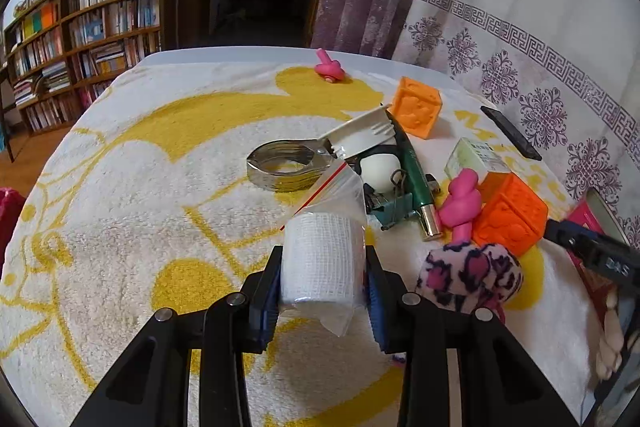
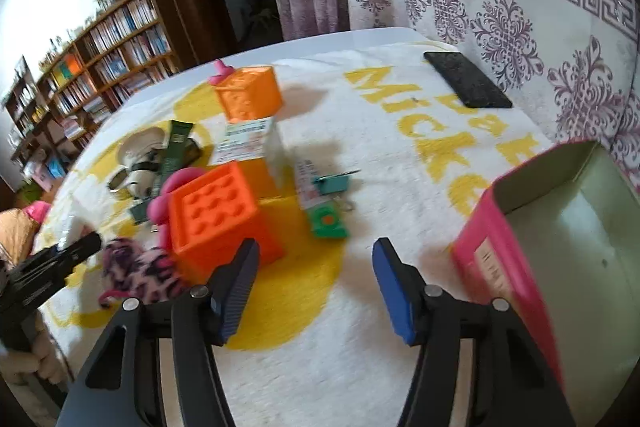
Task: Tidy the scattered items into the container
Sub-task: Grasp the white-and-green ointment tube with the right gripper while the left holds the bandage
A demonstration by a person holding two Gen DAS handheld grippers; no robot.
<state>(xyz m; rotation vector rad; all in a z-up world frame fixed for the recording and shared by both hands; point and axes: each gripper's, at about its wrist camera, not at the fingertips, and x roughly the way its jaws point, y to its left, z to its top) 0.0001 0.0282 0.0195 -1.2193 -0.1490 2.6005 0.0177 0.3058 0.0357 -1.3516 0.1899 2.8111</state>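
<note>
My left gripper (image 1: pixel 325 297) is shut on a white gauze roll in a clear zip bag (image 1: pixel 322 259), held just above the towel. My right gripper (image 2: pixel 314 285) stands open over the towel with nothing between its fingers. It sits between an orange cube (image 2: pixel 218 217) on its left and the pink container (image 2: pixel 504 267) on its right. The container shows a bare pale inside (image 2: pixel 580 227). A heap of small items lies mid-table: a second orange cube (image 1: pixel 416 107), a pink toy (image 1: pixel 460 203), a green tube (image 1: pixel 412 171), a metal ring (image 1: pixel 280 167).
A white and yellow towel (image 1: pixel 140 211) covers the table. A black phone (image 2: pixel 466 85) lies at the far right near the curtain. A spotted pink plush (image 1: pixel 468 277) and a pink spinning top (image 1: pixel 328 67) also lie on the towel. A bookshelf (image 1: pixel 80 39) stands beyond the table's left.
</note>
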